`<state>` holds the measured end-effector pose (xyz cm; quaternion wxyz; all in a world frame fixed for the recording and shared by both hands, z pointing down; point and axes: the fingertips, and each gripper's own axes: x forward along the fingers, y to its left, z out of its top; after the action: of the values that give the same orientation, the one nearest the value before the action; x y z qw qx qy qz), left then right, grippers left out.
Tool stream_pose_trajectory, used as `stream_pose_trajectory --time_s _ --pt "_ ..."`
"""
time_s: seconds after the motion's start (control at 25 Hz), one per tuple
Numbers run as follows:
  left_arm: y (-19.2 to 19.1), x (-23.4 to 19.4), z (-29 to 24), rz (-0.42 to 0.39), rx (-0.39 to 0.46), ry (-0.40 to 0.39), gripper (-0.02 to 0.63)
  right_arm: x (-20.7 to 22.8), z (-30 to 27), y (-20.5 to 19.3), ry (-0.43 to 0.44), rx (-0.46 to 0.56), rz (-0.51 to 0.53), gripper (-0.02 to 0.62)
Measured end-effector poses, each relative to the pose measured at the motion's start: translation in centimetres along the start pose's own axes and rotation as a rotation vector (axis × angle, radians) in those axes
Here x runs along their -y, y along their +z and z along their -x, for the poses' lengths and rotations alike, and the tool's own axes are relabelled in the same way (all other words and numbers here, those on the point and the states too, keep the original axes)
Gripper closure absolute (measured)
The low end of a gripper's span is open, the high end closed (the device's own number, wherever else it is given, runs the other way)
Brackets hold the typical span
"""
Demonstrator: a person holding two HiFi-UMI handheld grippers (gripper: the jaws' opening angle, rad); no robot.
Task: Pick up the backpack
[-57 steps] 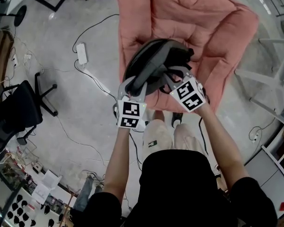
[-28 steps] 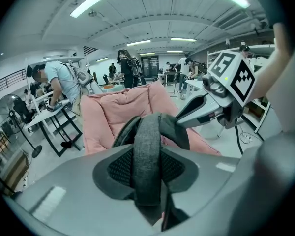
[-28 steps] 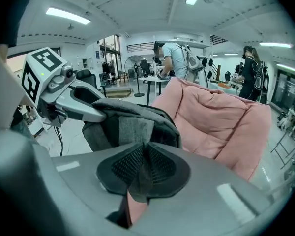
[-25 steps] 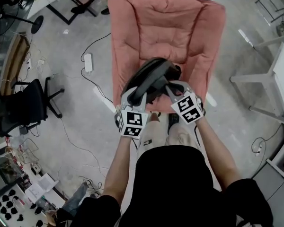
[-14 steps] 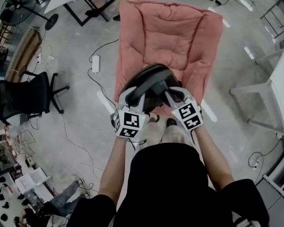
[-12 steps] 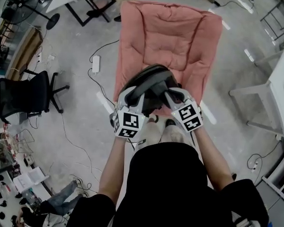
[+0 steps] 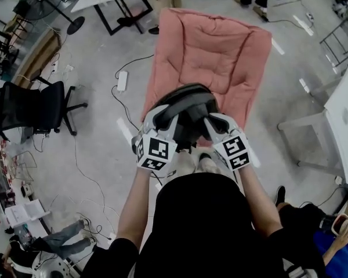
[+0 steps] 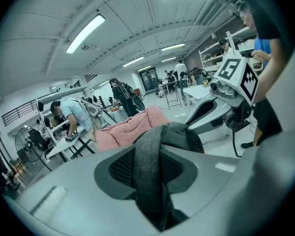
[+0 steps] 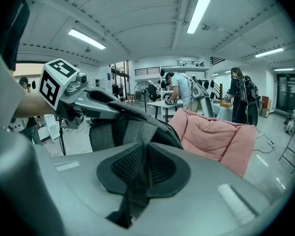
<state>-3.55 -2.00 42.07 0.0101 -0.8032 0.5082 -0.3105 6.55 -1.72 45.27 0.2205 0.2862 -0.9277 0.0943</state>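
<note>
left gripper (image 7: 161, 116) clamped on one strap (image 8: 150, 166), right gripper (image 7: 213, 120) pinched tight on the other strap (image 9: 136, 178), we raise both evenly so the backpack (image 7: 188, 104) hangs level ahead of the jaws.

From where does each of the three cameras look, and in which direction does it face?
Head view: on the person's head, facing steeply down at the backpack and chair; both arms, left gripper and right gripper show.
Left gripper view: on that gripper, along its jaws, shut on the left strap; right gripper shows.
Right gripper view: likewise, jaws shut on the right strap; left gripper shows.
All share backpack and chair.
</note>
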Motion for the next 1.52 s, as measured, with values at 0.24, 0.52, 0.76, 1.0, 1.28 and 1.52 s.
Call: stream_pose_trajectory --time_s 0.24,0.52,0.76,1.0,1.28,1.52 --pt "2.9 -0.6 1.9 -0.038 0.06 0.025 0.518 -0.4 2.0 2.5 -0.036 0.059 0.005 0.558" --pt "6.7 -2.4 3.2 -0.085 0.101 0.036 0.518 -0.1 3.7 6.3 -0.059 0.111 0.041 0.558" --pt "9.7 -4.0 3.7 -0.113 0.137 0.066 0.52 1.0 4.5 9.6 -0.076 0.148 0.064 0.558" --pt "12.6 -5.6 4.2 -0.154 0.171 0.094 0.52 1.7 5.5 12.7 -0.09 0.196 0.076 0.558" --pt "16.3 -7.5 4.9 -0.184 0.213 0.111 0.52 2.7 6.6 16.5 -0.113 0.219 0.089 0.558" --pt "19.2 -8.5 5.6 -0.22 0.25 0.119 0.522 3.2 8.0 19.0 -0.125 0.267 0.094 0.558"
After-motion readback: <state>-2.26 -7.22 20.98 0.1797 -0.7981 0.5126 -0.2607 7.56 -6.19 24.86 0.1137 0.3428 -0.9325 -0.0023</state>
